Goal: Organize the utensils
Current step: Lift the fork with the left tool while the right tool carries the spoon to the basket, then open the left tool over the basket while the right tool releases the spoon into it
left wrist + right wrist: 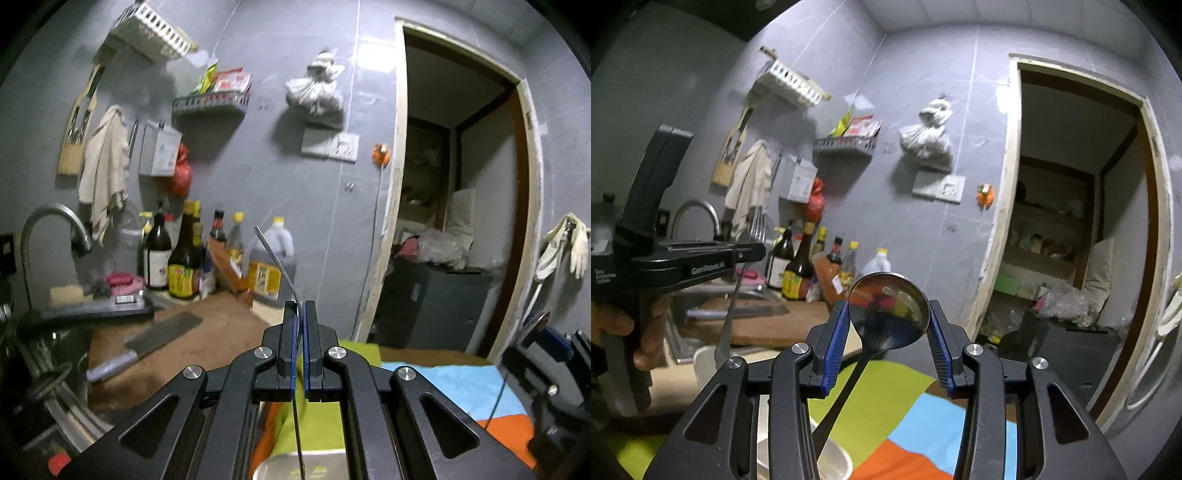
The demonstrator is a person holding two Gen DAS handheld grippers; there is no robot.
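My left gripper [300, 306] is shut on a metal fork [275, 258], seen edge-on, with one end curving up past the pads and the other hanging below. In the right wrist view the same fork [729, 314] stands tines up in the left gripper [748, 254], which a hand holds at the left. My right gripper [888, 302] is shut on a large metal spoon [886, 317]. The blue pads [836, 332] press on both sides of the upright bowl, and the dark handle slants down to the left. Both grippers are held level above the counter.
A cleaver [147, 345] lies on a wooden board [221, 325] beside the sink faucet [55, 221]. Sauce bottles [181, 266] stand along the wall. Below are a colourful cloth [886, 398], a white bowl [831, 461] and a metal tray [321, 463]. A doorway [461, 184] opens on the right.
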